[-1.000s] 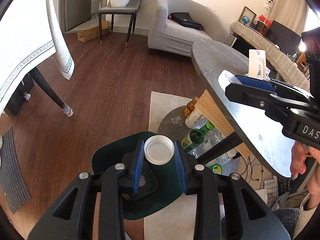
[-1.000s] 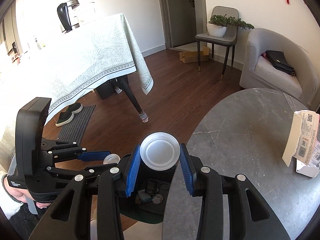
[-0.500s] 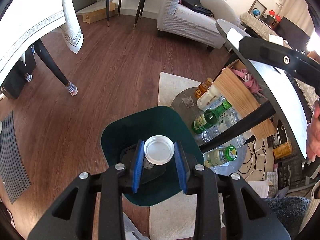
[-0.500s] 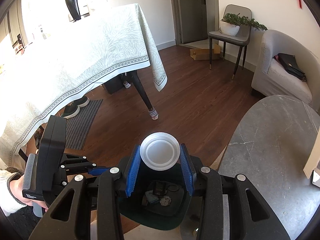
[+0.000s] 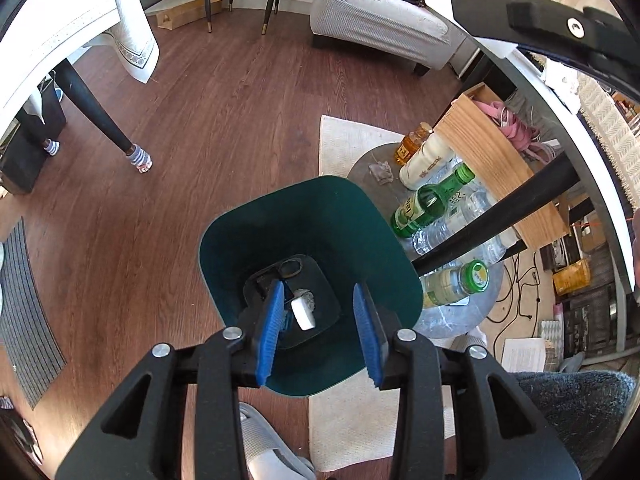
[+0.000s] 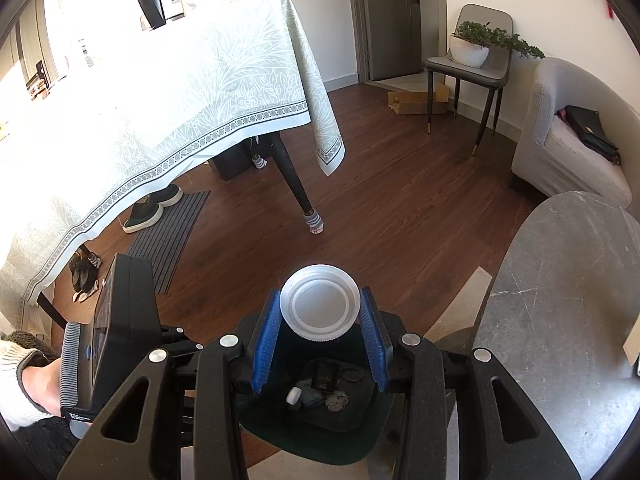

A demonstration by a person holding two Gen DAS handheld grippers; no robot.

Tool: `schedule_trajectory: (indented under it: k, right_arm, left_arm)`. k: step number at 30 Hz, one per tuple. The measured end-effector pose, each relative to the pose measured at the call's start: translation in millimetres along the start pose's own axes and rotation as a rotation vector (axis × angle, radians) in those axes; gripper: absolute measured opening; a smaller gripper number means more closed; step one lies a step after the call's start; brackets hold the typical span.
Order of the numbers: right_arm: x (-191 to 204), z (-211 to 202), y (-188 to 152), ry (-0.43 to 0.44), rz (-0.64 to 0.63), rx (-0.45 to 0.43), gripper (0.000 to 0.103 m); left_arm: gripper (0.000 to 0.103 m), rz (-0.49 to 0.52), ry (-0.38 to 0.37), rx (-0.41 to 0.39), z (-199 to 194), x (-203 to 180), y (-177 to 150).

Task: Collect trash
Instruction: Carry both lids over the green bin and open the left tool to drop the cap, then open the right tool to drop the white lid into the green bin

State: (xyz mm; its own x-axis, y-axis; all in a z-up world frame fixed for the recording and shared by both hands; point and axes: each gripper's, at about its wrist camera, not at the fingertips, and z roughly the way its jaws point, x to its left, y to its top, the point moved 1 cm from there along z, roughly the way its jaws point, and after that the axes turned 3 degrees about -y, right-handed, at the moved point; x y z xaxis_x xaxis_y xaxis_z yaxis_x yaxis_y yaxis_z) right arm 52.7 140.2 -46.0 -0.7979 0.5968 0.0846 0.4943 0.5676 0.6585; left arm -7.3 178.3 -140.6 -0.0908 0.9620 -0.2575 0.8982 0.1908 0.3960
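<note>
Left tongs (image 5: 318, 330) over the green bin (image 5: 256, 236), jaws just spread and nothing between the pads; a small white lid (image 5: 303, 312) lies on edge on the bin floor below them, among other scraps. Right tongs (image 6: 319, 338) pinch a white round lid (image 6: 318, 307) by its rim, above the same bin (image 6: 320, 444), worktop (image 6: 560, 320) to their right.

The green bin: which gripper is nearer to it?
Left. The left gripper hangs open right over the green bin; the right gripper, gripping a white lid, sits above its edge.
</note>
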Motion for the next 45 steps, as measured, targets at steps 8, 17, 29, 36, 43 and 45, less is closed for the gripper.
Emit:
schedule_trajectory:
  k: [8,17,29,36,43,45]
  right_arm:
    - [4.2,5.4,-2.6,-0.001,-0.005,0.015,0.04]
    - [11.4,23.0,-10.2,0.0,-0.023,0.067,0.04]
    - [27.5,57.7,-34.9,0.011,-0.064,0.173,0.04]
    - [33.5,73.3,-51.1,0.009,-0.093,0.231,0.04]
    - [31.8,77.7,-65.0,0.005,-0.108,0.278,0.04]
    - [32.3,79.5,-70.2,0.004,-0.114,0.293,0.04]
  left_arm:
    - [0.04,-0.014,0.001,-0.056,-16.0,6.2,0.7]
    - [0.029,-0.033,0.005,-0.194,-60.7,16.8,13.0]
    - [0.027,-0.062,-0.048,-0.306,-107.4,12.4,36.0]
    - [0.028,-0.052,-0.059,-0.353,-128.7,0.7,43.0]
    - [0.028,-0.062,-0.057,-0.384,-140.0,-1.8,48.3]
    - [0.028,-0.062,-0.055,-0.396,-143.5,-1.8,50.3]
